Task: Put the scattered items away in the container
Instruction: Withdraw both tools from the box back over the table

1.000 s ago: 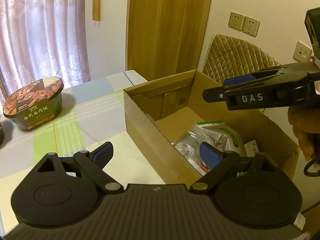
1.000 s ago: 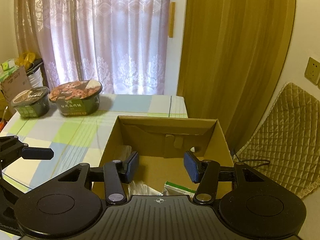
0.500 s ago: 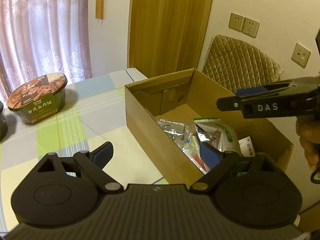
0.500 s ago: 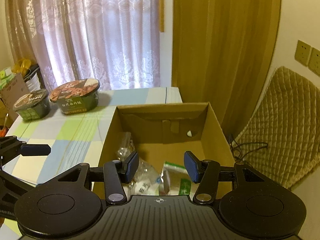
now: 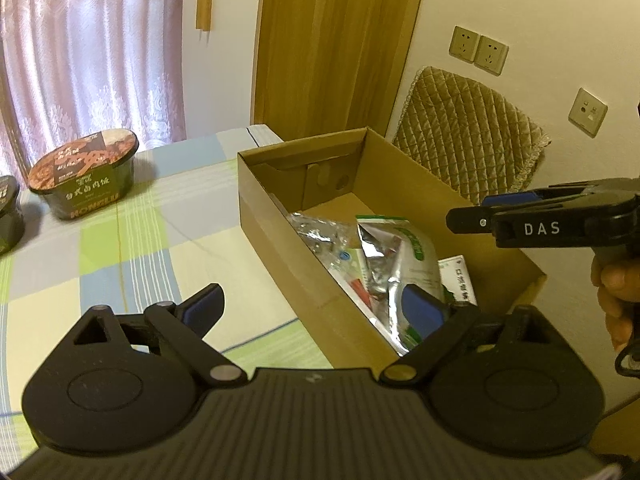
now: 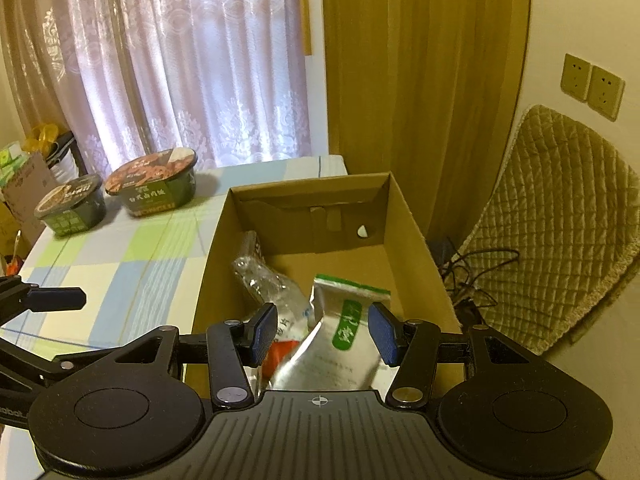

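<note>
Both the left claw point(image 5: 312, 308) and the right claw point(image 6: 323, 334) are spread wide and hold nothing, and the silver bag point(image 6: 340, 340) lies in the box point(image 6: 412, 232) just below them.

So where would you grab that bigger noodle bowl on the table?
Probably across the oval noodle bowl's narrower width, just beneath the projecting lid rim. Come in level from its near side with the left gripper, already open and nearer.
</note>
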Motion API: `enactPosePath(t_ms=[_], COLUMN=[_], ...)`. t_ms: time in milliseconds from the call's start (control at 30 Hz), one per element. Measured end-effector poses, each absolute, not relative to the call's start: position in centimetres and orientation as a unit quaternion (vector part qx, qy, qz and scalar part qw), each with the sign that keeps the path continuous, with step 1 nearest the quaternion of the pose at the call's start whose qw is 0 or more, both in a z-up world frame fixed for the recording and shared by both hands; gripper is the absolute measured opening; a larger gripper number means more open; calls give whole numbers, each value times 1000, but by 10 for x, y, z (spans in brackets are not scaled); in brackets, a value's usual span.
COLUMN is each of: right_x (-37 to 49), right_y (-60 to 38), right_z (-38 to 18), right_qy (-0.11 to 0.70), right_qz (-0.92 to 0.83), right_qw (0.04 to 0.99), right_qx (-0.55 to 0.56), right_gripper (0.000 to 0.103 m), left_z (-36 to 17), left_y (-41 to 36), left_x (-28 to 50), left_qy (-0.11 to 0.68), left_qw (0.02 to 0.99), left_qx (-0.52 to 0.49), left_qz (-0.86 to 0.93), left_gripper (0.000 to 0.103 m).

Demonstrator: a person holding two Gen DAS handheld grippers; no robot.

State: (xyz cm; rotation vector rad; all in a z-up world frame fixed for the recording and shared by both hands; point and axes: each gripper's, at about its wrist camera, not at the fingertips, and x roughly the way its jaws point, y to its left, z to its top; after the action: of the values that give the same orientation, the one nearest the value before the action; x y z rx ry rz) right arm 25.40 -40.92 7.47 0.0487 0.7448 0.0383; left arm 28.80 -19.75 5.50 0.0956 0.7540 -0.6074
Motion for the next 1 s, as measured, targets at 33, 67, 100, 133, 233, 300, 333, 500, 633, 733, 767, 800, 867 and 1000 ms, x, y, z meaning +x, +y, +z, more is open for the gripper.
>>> enactPosePath(t_ms=[33,67,100,133,233,300,333,500,633,733,767,800,867,1000], right_x=[251,247,244,242,233,228,225,212,203,193,189,186,179,164], right_y=[-410,-410,-411,-412,-413,-414,-414,-414,-413,-411,-410,-410,-409,-408], right_z=[76,76,77,78,82,84,86,95,100,106,107,109,112,118], right_qy=[363,362,362,362,358,355,351,334,337,338,338,339,340,343], right_qz=[18,17,16,16,13,9,7,8,9,14,15,15,15,15], right_qw=[931,932,932,932,933,935,936,942,941,941,940,940,940,938], right_qx=[23,24,24,25,24,25,27,30,32,32,32,34,37,44], right_gripper=[57,57,57,57,57,70,100,103,103,103,103,103,103,103], left_z=[56,57,58,59,63,66,68,74,80,85,87,88,92,100], left_y=[-197,-197,-197,-197,-197,-197,-197,-192,-189,-188,-188,-188,-189,-190], left_x=[284,280,276,272,263,257,255,245,235,227,224,221,215,200], left_qy=[364,364,364,364,363,361,360,363,359,357,357,358,360,366], left_qw=[885,885,886,887,889,890,891,892,897,902,902,902,903,902], left_qx=[45,44,45,47,52,56,58,51,44,47,46,46,46,41], left_qz=[-289,-286,-284,-281,-276,-273,-271,-265,-254,-239,-237,-236,-231,-225], left_gripper=[96,97,97,99,101,101,101,102,102,102,102,102,102,102])
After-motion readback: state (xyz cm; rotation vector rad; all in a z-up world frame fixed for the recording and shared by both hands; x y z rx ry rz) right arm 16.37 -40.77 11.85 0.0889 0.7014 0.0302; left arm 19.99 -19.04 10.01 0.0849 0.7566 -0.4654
